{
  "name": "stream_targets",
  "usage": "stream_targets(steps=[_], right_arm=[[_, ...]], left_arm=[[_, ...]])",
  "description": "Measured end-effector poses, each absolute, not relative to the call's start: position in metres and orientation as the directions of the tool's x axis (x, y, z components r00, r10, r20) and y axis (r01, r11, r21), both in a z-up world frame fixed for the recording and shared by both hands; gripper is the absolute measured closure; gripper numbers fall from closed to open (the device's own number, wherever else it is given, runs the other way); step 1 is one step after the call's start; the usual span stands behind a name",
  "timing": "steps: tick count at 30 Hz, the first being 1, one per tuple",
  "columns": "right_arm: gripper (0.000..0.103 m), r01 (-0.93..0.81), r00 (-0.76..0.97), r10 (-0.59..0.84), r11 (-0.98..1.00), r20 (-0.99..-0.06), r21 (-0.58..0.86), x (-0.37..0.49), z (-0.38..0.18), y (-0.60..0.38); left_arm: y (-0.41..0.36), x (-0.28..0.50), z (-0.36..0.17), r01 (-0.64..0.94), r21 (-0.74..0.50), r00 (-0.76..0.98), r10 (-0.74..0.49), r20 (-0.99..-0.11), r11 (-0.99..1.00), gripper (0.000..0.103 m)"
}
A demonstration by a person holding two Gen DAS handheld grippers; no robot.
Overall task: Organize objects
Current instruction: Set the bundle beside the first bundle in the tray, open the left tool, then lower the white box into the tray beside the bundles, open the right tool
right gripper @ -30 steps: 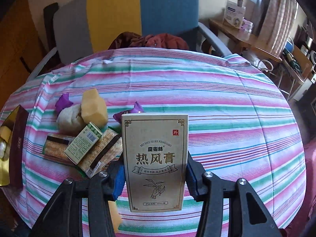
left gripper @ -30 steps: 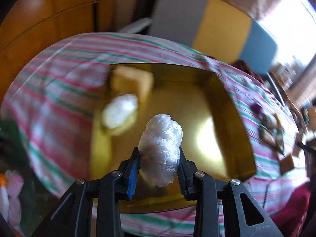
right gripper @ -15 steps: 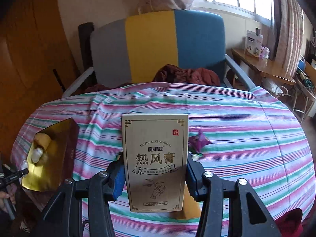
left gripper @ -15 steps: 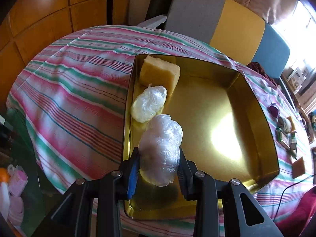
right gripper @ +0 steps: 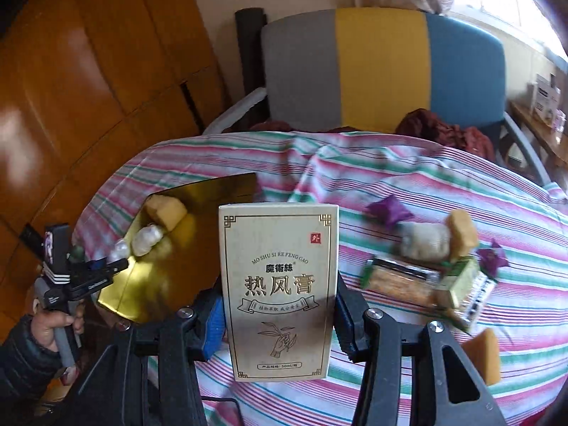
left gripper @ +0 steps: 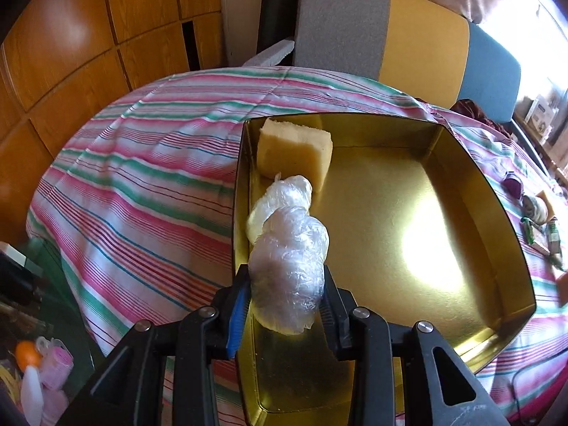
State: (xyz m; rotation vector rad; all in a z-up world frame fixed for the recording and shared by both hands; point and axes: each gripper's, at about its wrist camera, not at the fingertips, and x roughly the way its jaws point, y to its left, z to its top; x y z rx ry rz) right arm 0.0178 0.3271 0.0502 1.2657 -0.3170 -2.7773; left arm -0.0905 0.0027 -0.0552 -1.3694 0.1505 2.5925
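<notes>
While crinkly, plastic-wrapped lump [left gripper: 288, 269] seems gripped.

gold tin [left gripper: 479, 184]: 1 | wrapped bundles [left gripper: 287, 269]: 2 | carton [right gripper: 278, 284]: 1

Between the left claw [left gripper: 284, 305] fingers, a wrapped bundle [left gripper: 289, 266], over the tray [left gripper: 443, 213] near corner. Just ahead in the tray, a second bundle [left gripper: 284, 191], then a sponge block [left gripper: 294, 149]. Right of the right claw [right gripper: 278, 323], packets [right gripper: 426, 277] on the tabletop [right gripper: 408, 184].

Striped tablecloth [left gripper: 149, 191] w/ gold tin [left gripper: 461, 163], snack packs [right gripper: 401, 277].
</notes>
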Motion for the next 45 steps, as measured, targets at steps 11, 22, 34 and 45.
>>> stream_targets(steps=[11,22,34,45], right_arm=[[0.052,0.1,-0.579,-0.284,-0.955,-0.765,0.279,-0.019,0.033,0.259],[0.052,0.121,-0.395,-0.398,-0.916,-0.828,0.383,-0.079,-0.006,0.181],[0.052,0.035,-0.184,-0.276,-0.961,-0.943,0.274,-0.129,-0.062,0.115],[0.048,-0.02,-0.123,-0.385,-0.92,-0.915,0.39,-0.136,-0.079,0.09]], left_arm=[[-0.003,-0.085,-0.045,-0.23,-0.009,-0.588,0.147,-0.795,-0.973,0.06],[-0.06,-0.069,-0.019,-0.105,-0.09,-0.639,0.137,-0.757,-0.99,0.051],[-0.091,-0.053,-0.031,-0.05,-0.153,-0.624,0.151,-0.767,-0.987,0.046],[-0.102,-0.051,-0.033,-0.034,-0.189,-0.627,0.168,-0.761,-0.981,0.041]])
